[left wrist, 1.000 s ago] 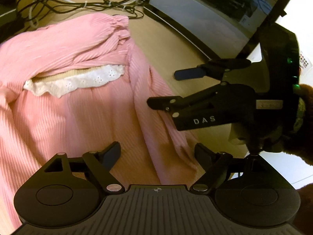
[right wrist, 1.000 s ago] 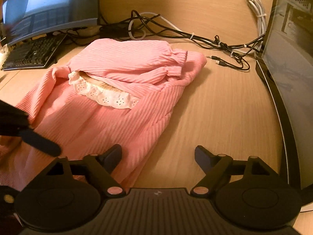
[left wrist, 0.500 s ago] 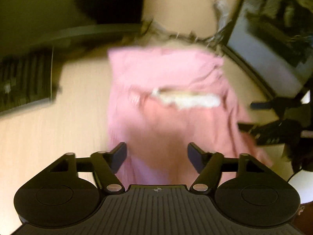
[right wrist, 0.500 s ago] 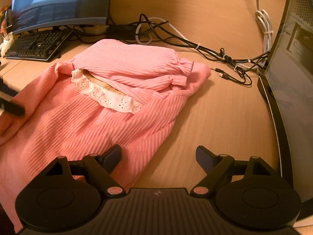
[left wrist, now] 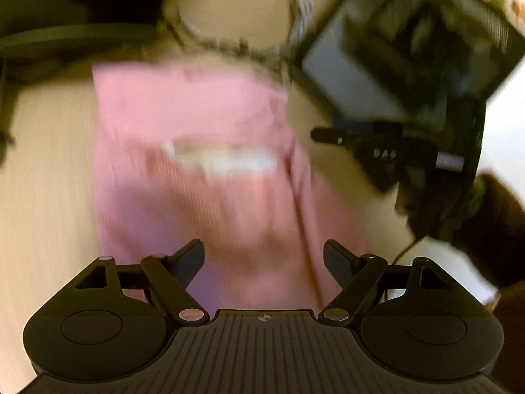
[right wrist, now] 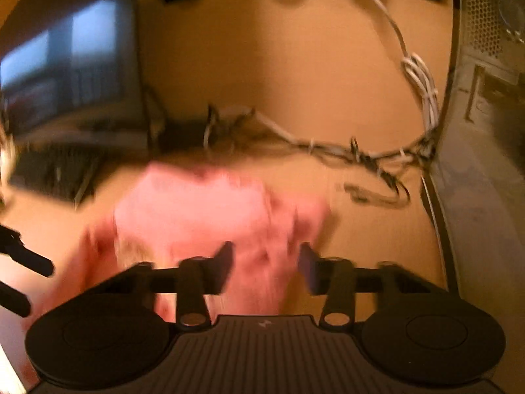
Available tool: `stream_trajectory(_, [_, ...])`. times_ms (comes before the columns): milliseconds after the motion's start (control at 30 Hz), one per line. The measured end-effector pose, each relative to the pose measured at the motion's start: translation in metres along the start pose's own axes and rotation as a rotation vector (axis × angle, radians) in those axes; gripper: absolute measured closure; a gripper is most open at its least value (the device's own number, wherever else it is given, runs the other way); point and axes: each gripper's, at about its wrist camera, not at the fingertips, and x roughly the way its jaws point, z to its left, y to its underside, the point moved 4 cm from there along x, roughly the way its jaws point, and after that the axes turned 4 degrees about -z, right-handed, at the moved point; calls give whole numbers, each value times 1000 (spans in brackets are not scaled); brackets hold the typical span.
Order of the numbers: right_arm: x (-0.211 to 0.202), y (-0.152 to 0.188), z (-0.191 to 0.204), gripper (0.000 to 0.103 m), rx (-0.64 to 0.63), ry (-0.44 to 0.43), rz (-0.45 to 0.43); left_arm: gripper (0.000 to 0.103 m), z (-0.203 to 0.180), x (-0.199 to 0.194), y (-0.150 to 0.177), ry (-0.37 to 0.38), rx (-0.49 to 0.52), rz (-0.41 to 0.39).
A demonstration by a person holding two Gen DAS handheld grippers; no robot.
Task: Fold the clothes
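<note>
Wooden desk fills both views, warm tan and smeared by motion blur. On it lies the pink garment, the largest thing here, spread flat in the middle of the desk with a white lace strip running across it. In the right wrist view the garment sits just ahead of the tongs, its near part reaching down between and under the fingers.

At the desk's right edge stands a computer case, its glass side seen in the left wrist view as well. A monitor stands at the back left, with a keyboard in front of it, both blurred. A tangle of cables runs along the desk behind the garment, and a white cable climbs up beside the case.

The left gripper hangs over the garment's near end with its fingers spread wide, nothing between them. The right gripper also has a clear gap between its fingers, narrower than the left's, with pink cloth showing through the gap; whether the fingers touch the cloth cannot be told through the blur. Seen from the left wrist view, the right gripper sits just beside the garment's right edge, held by a hand in a dark sleeve.
</note>
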Motion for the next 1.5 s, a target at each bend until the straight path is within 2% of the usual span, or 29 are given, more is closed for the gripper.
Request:
stream_trajectory(100, [33, -14, 4, 68, 43, -23, -6, 28, 13, 1, -33, -23, 2, -90])
stream_trajectory(167, [58, -10, 3, 68, 71, -13, 36, 29, 24, 13, -49, -57, 3, -124])
stream_trajectory(267, [93, 15, -7, 68, 52, 87, 150, 27, 41, 30, -74, -110, 5, -176])
stream_trajectory(300, [95, 20, -9, 67, 40, 97, 150, 27, 46, 36, -82, -127, 6, -193])
stream_trajectory(433, [86, 7, -5, 63, 20, 107, 144, 32, 80, 75, -74, -185, -64, -70])
stream_trajectory(567, [90, -26, 1, 62, 13, 86, 93, 28, 88, 74, -72, -136, -96, -76])
stream_trajectory(667, [121, -43, 5, 62, 20, 72, 88, 26, 86, 56, -71, -110, -149, -81])
stream_trajectory(767, [156, -43, 6, 62, 21, 74, 118, 19, 77, 28, -63, -91, -172, -102])
stream_trajectory(933, [184, -29, 10, 60, -21, 64, 140, 9, 81, -1, -45, -63, -199, -98])
stream_trajectory(1000, [183, -29, 10, 60, -15, 63, 153, 9, 90, -5, -40, -65, -226, -101])
stream_trajectory(1100, [155, -36, 4, 59, -14, 89, 109, 9, 103, 5, -48, -39, -288, -131])
stream_trajectory(1167, [129, -38, -9, 46, 21, 101, 87, 9, 107, 16, -57, -41, -289, -151])
stream_trajectory(1200, [118, -37, -18, 38, 50, 107, 85, 10, 108, 22, -60, -52, -279, -154])
stream_trajectory(1367, [84, -8, -72, 38, 263, 168, 128, 13, 112, 52, -79, -107, -226, -171])
stream_trajectory(1500, [87, 14, -93, 37, 465, 124, 146, 11, 115, 76, -94, -151, -184, -184])
